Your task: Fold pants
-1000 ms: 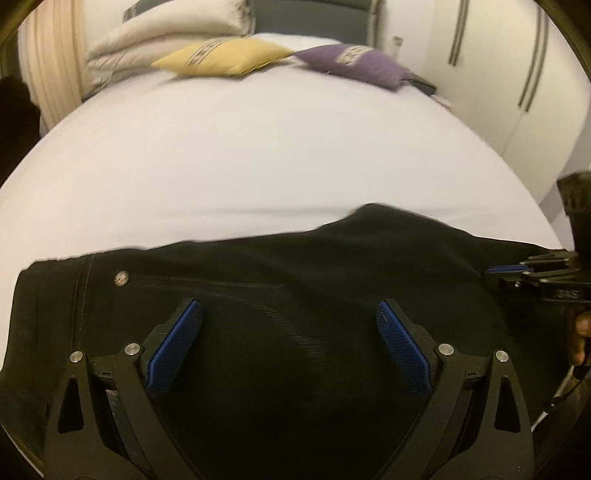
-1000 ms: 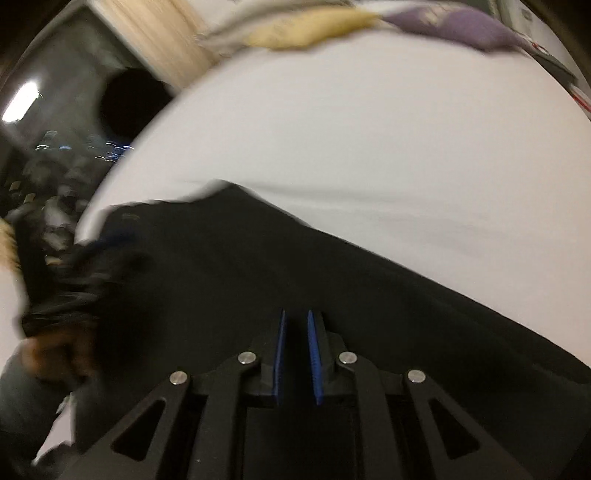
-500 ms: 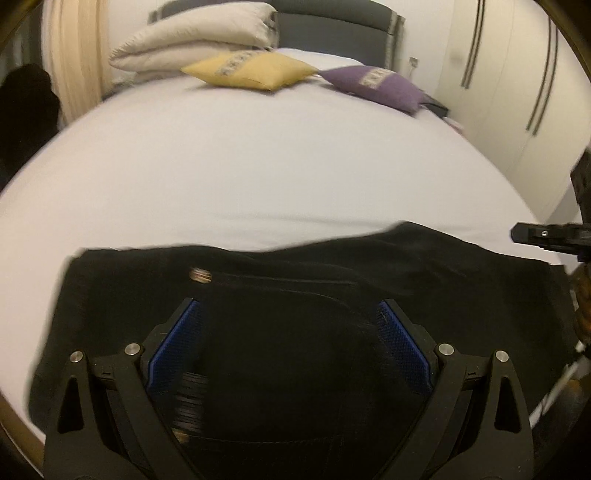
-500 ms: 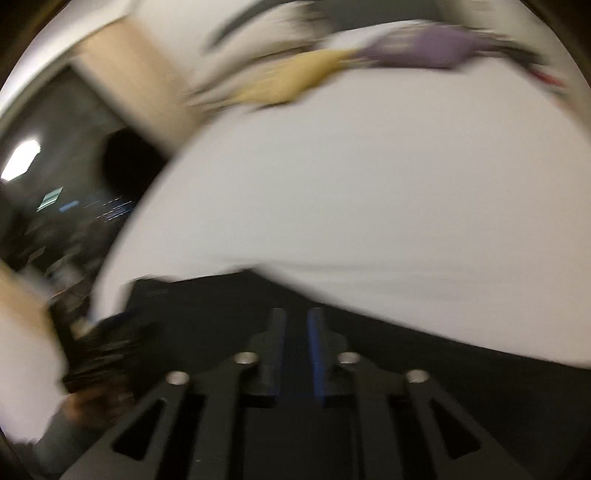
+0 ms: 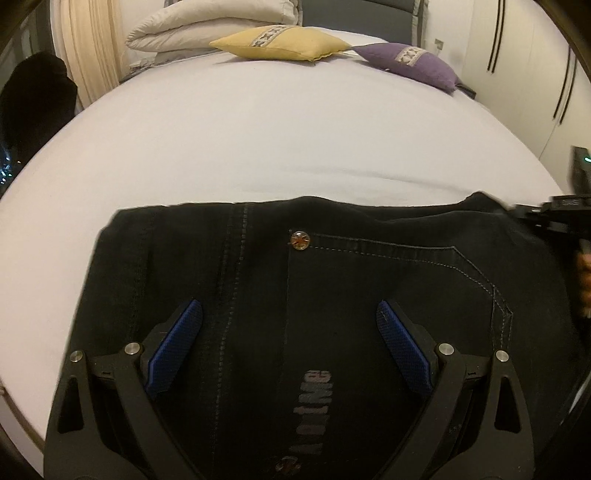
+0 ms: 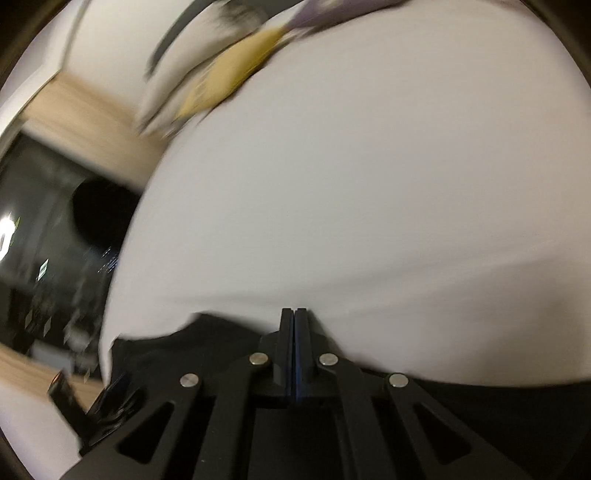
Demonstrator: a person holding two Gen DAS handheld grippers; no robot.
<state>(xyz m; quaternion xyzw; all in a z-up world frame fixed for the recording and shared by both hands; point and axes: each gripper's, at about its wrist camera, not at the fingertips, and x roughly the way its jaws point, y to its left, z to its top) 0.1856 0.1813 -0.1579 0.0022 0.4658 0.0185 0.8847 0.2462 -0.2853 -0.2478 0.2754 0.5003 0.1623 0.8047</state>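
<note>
Black pants point(image 5: 332, 280) lie folded on the white bed point(image 5: 258, 140), with a metal rivet point(image 5: 300, 240) and pocket stitching on top. My left gripper point(image 5: 290, 325) is open and hovers over the pants, holding nothing. My right gripper point(image 6: 294, 321) is shut with its tips together above the far edge of the pants point(image 6: 207, 332); nothing shows between the pads. It also shows at the right edge of the left wrist view point(image 5: 554, 214), at the pants' right corner. The right wrist view is blurred by motion.
A yellow cushion point(image 5: 280, 42), a purple cushion point(image 5: 410, 62) and a folded cream duvet point(image 5: 207, 26) lie at the head of the bed. White wardrobe doors point(image 5: 532, 74) stand to the right. A curtain point(image 5: 92, 48) and dark window are on the left.
Both grippers have pulled back and risen. The left wrist view now shows the pants lying as a more compact fold, the rivet nearer the middle. The right gripper stays shut.
</note>
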